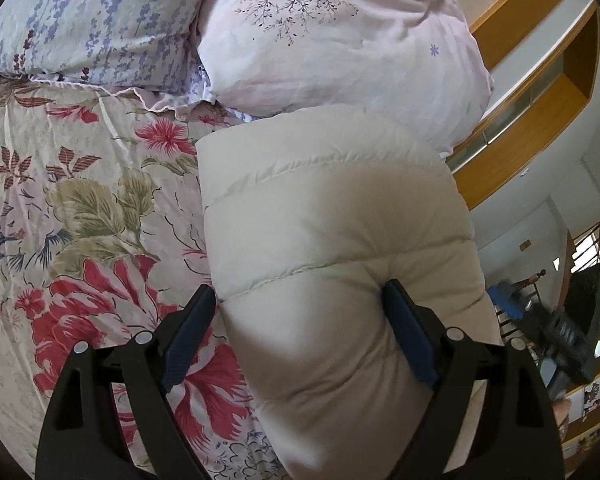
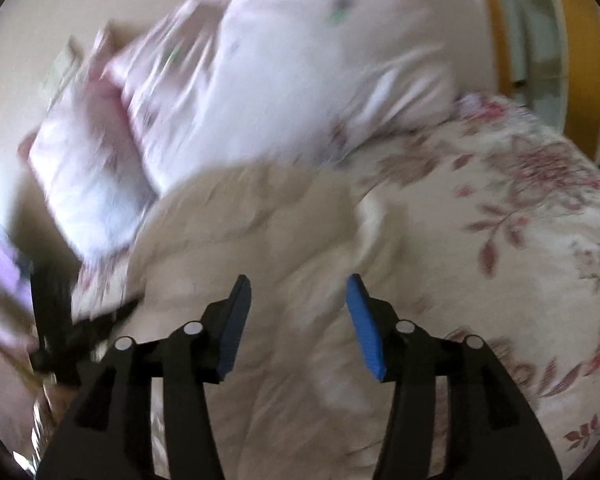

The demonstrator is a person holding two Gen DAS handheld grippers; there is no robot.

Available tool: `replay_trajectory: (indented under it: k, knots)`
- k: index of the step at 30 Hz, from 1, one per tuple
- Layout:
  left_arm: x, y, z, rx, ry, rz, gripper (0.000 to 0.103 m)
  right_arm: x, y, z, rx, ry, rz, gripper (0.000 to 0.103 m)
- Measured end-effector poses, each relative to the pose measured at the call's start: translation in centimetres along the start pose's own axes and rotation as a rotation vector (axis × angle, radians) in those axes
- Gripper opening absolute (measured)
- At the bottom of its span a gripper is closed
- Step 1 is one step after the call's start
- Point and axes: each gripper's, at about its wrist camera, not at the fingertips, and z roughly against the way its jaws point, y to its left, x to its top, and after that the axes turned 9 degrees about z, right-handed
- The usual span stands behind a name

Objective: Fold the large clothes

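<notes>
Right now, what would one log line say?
left gripper: straddles cream puffer jacket | right gripper: open above it | bedspread beneath

Readable text: none in either view.
Bed sheet (image 1: 80, 208): printed flowers and leaves only, no lettering.
Pillows (image 1: 340, 40): sprig and blossom prints, no words.
Padded cream garment (image 1: 332, 240): plain quilted cloth, no tag or brand showing.
Pictures on the shelf right of the garment (image 1: 592, 396): too small to read.
Right wrist view: blurred, nothing legible.
</notes>
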Motion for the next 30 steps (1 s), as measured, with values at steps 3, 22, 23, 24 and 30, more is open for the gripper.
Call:
replay_trajectory:
  k: [3, 22, 23, 24, 30]
  knots:
    - [0.0, 0.1, 0.1, -0.019, 0.001, 0.015, 0.087, -0.7, -0.3, -3.6, -0.02, 0.101, -0.019, 0.055]
    - [-1.0, 1.6, 2.1, -0.227, 0.061, 0.112, 0.086, -0.2, -7.4, -2.4, 0.157, 0.201, -0.231, 0.101]
    - [-1.1, 1.7, 2.1, -0.234, 0.066, 0.116, 0.086, -0.5, -7.6, -3.1, 0.19, 0.222, -0.246, 0.101]
    - [-1.2, 1.8, 2.1, -0.242, 0.071, 0.121, 0.086, -0.7, -7.8, -4.0, 0.228, 0.249, -0.262, 0.101]
    - [-1.5, 2.7, 2.0, -0.3, 0.094, 0.161, 0.086, -1.3, -7.3, -6.8, 0.353, 0.315, -0.267, 0.101]
